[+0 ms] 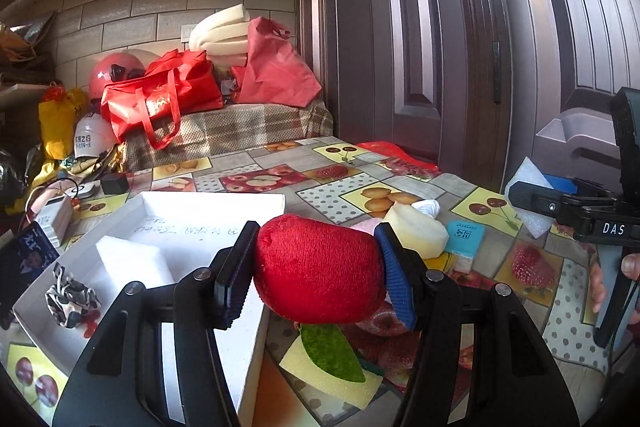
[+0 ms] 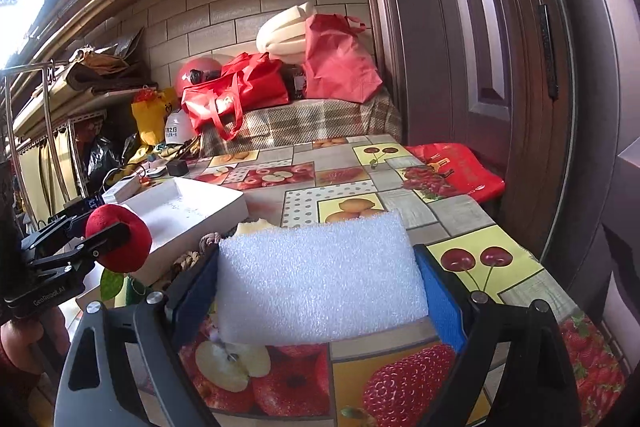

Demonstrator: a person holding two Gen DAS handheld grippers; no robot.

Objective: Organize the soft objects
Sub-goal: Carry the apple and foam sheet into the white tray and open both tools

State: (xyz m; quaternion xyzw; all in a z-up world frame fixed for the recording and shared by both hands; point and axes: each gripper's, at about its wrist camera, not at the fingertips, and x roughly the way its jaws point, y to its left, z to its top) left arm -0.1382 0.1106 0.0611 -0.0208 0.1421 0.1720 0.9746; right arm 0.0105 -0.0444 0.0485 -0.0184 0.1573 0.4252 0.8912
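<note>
**Ann:** Both pairs of jaws are loaded! The left gripper (image 1: 316,267) is clamped about half-wide on a red plush apple (image 1: 318,269), pads pressed into either side, a green leaf (image 1: 330,353) dangling beneath it.

**Ben:** And the right gripper (image 2: 320,291) stands nearly at full spread, its blue pads hard against the ends of a white foam block (image 2: 320,279), which is up off the tablecloth (image 2: 472,215).

**Ann:** Where's the apple in relation to the box?

**Ben:** Right at the near corner of the white box (image 1: 276,203), above its rim and the table beside it. From the right camera you see the apple hanging in front of that box.

**Ann:** Contents, please.

**Ben:** Two things I can count inside: one white foam piece (image 1: 132,259) and one black-and-white scrunchie (image 1: 70,301), with some small red bits next to it that I can't identify. Handwriting shows on the box floor.

**Ann:** Loose on the table?

**Ben:** Beyond the apple, one cream sponge chunk (image 1: 416,231), a white crumpled item just behind it, one teal packet (image 1: 464,237) beside it. Something pink peeks out behind the apple; can't tell what. Under the leaf, one yellow sponge (image 1: 320,379).

**Ann:** Further out?

**Ben:** Two red bags (image 1: 160,99) on a plaid-covered surface, a stack of cream foam (image 1: 220,35) between them, one pink helmet (image 1: 116,71) to the left.
</note>
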